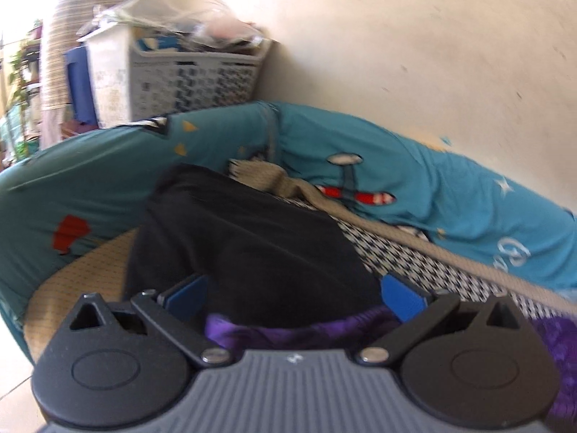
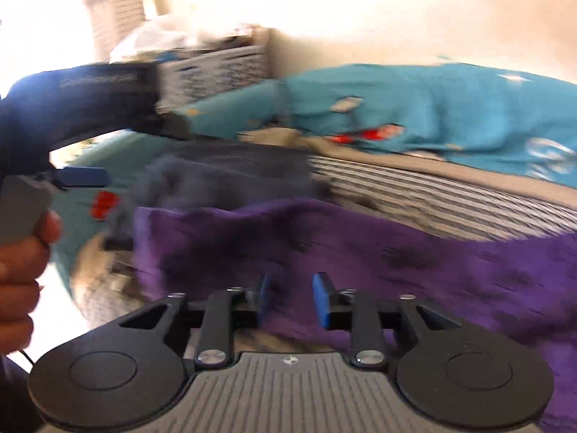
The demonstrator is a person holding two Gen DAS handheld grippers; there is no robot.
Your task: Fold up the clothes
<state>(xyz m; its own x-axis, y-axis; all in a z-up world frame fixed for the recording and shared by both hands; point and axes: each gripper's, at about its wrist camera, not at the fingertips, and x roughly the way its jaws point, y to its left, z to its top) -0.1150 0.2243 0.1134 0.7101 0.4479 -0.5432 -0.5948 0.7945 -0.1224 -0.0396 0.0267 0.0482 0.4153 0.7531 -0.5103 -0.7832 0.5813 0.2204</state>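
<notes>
The purple cloth point(image 2: 360, 249) is spread beside the black garment point(image 1: 234, 245); it is judged soft and limp, best taken by its edge. Both the left gripper point(image 1: 294, 292) and right gripper point(image 2: 292, 299) are held apart, empty.

A cream wall point(image 1: 396, 54) backs the teal-sheeted bed point(image 1: 450, 187); a full laundry basket point(image 1: 194, 79) stands beside it.

Purple garment point(image 2: 396, 252); black garment point(image 1: 245, 245); teal patterned sheet point(image 1: 450, 180)
</notes>
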